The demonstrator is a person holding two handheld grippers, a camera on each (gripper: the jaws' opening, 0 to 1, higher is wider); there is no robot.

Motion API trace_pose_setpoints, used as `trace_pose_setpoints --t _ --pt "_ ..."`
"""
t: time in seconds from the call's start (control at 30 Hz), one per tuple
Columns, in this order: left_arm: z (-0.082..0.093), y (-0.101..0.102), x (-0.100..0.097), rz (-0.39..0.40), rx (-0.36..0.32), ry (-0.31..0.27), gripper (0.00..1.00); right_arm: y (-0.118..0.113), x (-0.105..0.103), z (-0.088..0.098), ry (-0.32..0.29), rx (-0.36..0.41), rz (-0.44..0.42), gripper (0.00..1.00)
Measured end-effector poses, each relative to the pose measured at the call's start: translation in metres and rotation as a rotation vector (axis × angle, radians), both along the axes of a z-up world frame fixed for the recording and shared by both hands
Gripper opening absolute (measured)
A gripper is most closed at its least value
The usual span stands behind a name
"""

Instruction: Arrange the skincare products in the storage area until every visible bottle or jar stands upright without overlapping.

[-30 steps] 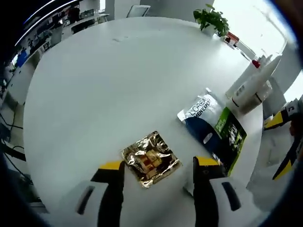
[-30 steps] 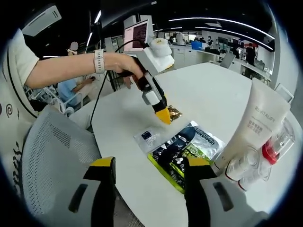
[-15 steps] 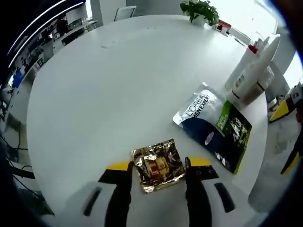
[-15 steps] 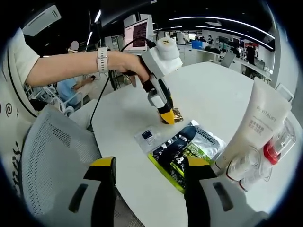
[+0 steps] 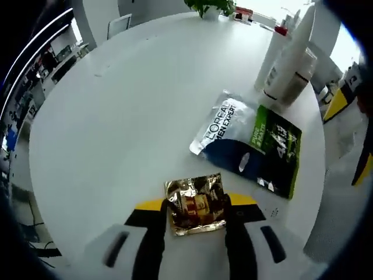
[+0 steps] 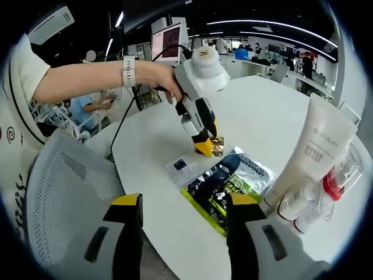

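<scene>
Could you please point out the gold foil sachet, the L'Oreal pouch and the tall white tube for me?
gold foil sachet (image 5: 196,203), left gripper view, centre of the foil.
L'Oreal pouch (image 5: 224,125), left gripper view, silver printed end.
tall white tube (image 6: 315,154), right gripper view, its lettered body.

I am seeing a crinkled gold foil sachet (image 5: 196,203) between my left gripper's (image 5: 194,205) yellow-tipped black jaws, a silver, navy and green printed pouch (image 5: 249,143) at right, and a red-capped white tube (image 6: 312,153) on the white table (image 5: 122,116).
</scene>
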State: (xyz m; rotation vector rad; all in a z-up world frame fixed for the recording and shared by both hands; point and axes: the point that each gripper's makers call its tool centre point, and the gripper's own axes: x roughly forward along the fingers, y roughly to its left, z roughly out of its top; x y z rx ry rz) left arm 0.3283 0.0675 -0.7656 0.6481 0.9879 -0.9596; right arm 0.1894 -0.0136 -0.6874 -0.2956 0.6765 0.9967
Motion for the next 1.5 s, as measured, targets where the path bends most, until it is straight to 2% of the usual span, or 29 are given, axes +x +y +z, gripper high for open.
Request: trace_pose_setpoints --t 0.07,0.13,0.27,0.3,0.37,0.6,0.73,0.87,0.93,1.03,1.13,1.2,1.4,1.5 --pt "0.0 -0.006 -0.002 -0.074 0.004 -0.003 0.45 -0.001 0.0 0.0 0.001 -0.002 -0.001 0.58" --pt "0.0 -0.006 -0.001 -0.103 0.002 -0.003 0.45 -0.002 0.0 -0.001 0.001 -0.004 -0.004 0.58" --pt "0.0 -0.012 -0.006 -0.22 0.001 -0.004 0.45 -0.004 0.0 -0.002 0.007 -0.007 -0.006 0.57" --pt "0.0 -0.014 -0.009 -0.293 0.01 -0.001 0.45 -0.004 -0.001 -0.003 0.011 -0.008 -0.005 0.57" --pt "0.0 -0.016 -0.009 -0.305 0.014 0.005 0.44 -0.004 -0.001 -0.004 0.013 -0.01 -0.006 0.57" --pt "0.0 -0.018 -0.011 -0.434 0.036 0.009 0.45 -0.007 -0.001 -0.006 0.018 -0.019 -0.008 0.57" --pt "0.0 -0.022 -0.011 -0.478 0.036 0.001 0.47 -0.008 0.0 -0.007 0.02 -0.023 -0.011 0.57" --pt "0.001 -0.026 -0.008 -0.484 0.053 -0.012 0.54 -0.008 -0.001 -0.008 0.025 -0.024 -0.011 0.57" --pt "-0.002 -0.023 -0.006 -0.509 0.047 0.01 0.52 -0.008 -0.001 -0.008 0.025 -0.024 -0.012 0.57" --pt "-0.002 -0.02 0.0 -0.499 0.045 0.009 0.5 -0.009 -0.001 -0.008 0.025 -0.025 -0.016 0.57" --pt "-0.003 -0.02 0.003 -0.531 0.035 0.005 0.48 -0.011 0.0 -0.008 0.025 -0.029 -0.018 0.56" --pt "-0.003 -0.021 0.001 -0.575 0.038 0.004 0.45 -0.012 0.001 -0.008 0.024 -0.03 -0.017 0.56" --pt "-0.002 -0.029 -0.008 -0.664 0.056 -0.01 0.44 -0.012 0.002 -0.007 0.024 -0.028 -0.018 0.56" --pt "-0.002 -0.03 -0.008 -0.661 0.06 -0.008 0.45 -0.012 0.002 -0.007 0.024 -0.028 -0.018 0.56"
